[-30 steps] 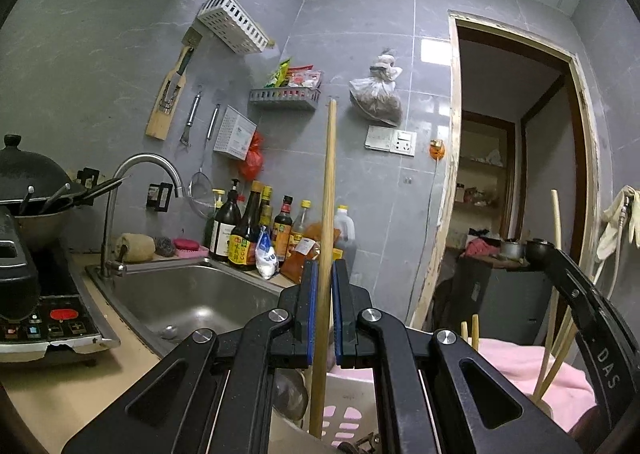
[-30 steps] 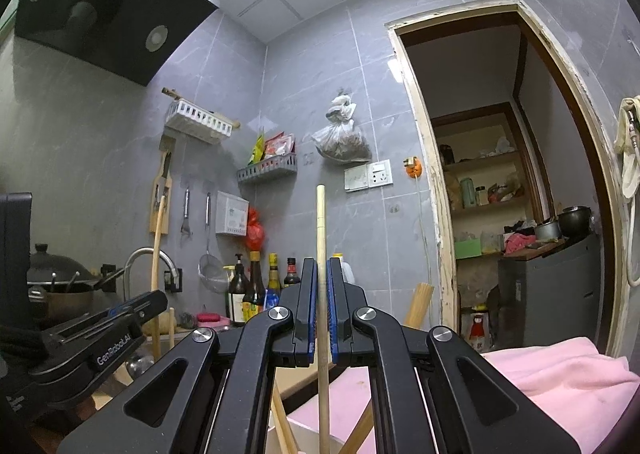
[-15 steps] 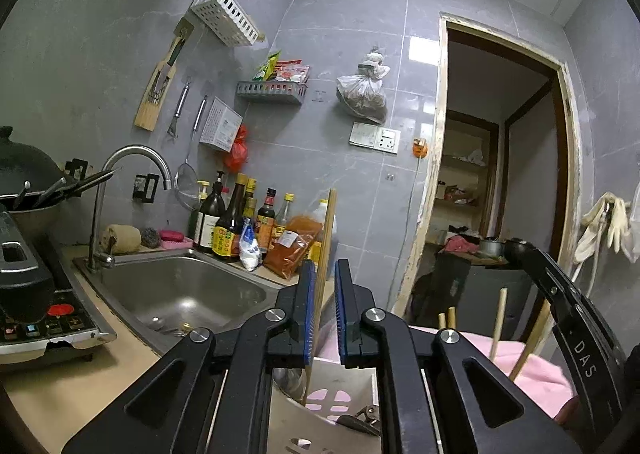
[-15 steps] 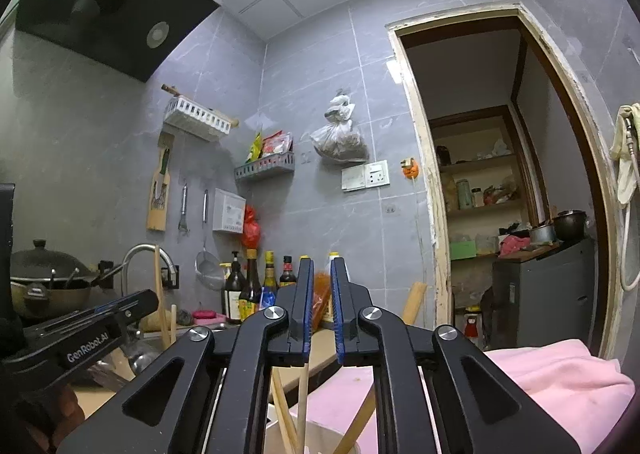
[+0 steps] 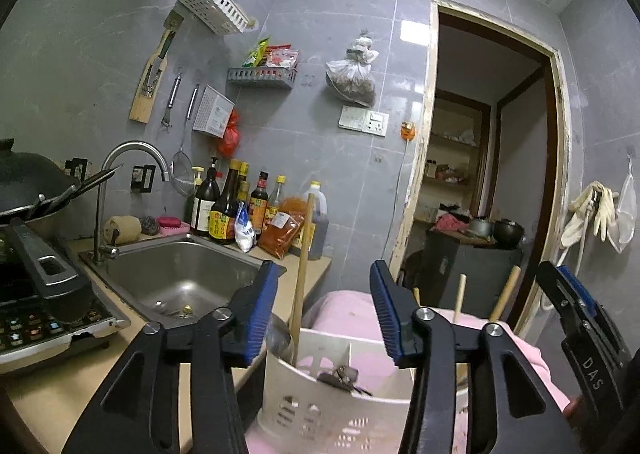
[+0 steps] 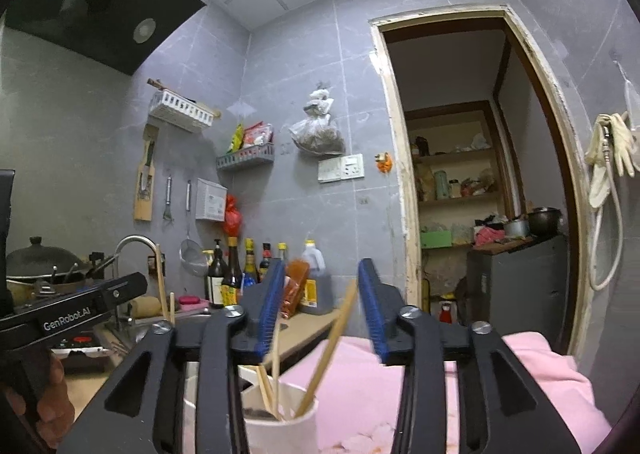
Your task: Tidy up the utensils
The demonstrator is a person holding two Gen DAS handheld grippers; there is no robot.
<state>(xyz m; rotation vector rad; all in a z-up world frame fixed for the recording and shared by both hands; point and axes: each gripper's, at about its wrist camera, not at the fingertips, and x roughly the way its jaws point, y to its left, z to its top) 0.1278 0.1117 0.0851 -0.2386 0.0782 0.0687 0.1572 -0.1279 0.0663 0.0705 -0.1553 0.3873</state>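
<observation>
Grey-tiled kitchen with a beige counter, a steel sink under a curved faucet, a row of sauce bottles against the wall, a covered wok at far left, and an open doorway to a storeroom. Pink cloth spread beneath a white perforated utensil holder, split by a divider into compartments. Left gripper spread wide, nothing between its blue pads; one wooden chopstick standing nearly upright in the holder's left compartment, between the two fingers but nearer the left one, touching neither. Two more stick tips poking up behind the right finger. Right gripper likewise released, empty; below and between its fingers a round white cup section with about three chopsticks leaning apart, the longest tilted rightward, blurred, clear of both pads. One small dark metal item lying inside the holder, too unclear to identify.
</observation>
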